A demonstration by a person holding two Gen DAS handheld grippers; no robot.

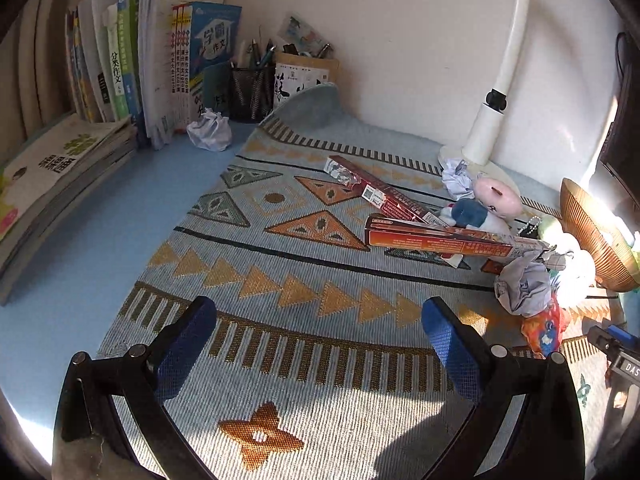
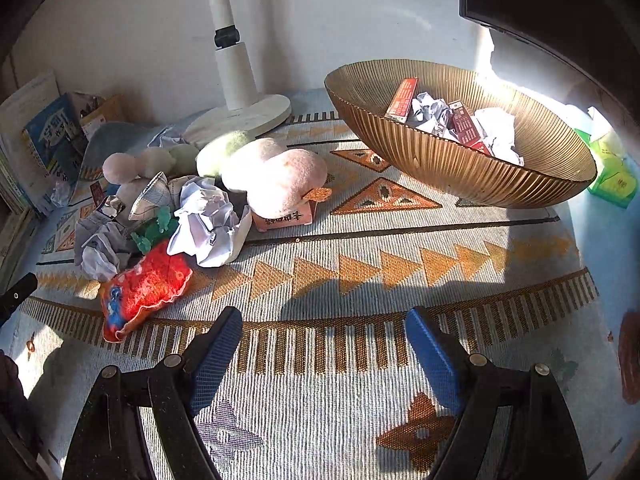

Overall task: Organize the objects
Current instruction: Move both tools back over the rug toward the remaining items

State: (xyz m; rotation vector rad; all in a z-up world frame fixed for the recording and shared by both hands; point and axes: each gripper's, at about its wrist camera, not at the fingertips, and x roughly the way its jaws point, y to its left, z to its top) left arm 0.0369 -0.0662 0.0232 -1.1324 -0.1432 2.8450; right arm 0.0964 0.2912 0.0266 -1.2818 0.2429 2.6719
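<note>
My left gripper (image 1: 320, 316) stands open over the patterned mat (image 1: 280, 240), nothing between its blue pads. Two long red boxes (image 1: 440, 240) lie crossed at the right, beside plush toys (image 1: 496, 196) and crumpled paper (image 1: 520, 284). My right gripper (image 2: 324, 328) is open above the mat (image 2: 360, 240), empty. A gold ribbed bowl (image 2: 440, 160) at the upper right holds red boxes (image 2: 402, 98) and paper balls (image 2: 428, 112). To the left lie pink plush toys (image 2: 280, 176), crumpled paper (image 2: 208, 224) and a red fuzzy toy (image 2: 148, 284).
Books (image 1: 120, 68) stand along the back left wall, with a flat stack (image 1: 60, 176) beside them, a mesh pen cup (image 1: 250, 92) and a paper ball (image 1: 210, 130). A white lamp (image 1: 492, 120) rises at the back. A green tissue box (image 2: 612, 176) sits right of the bowl.
</note>
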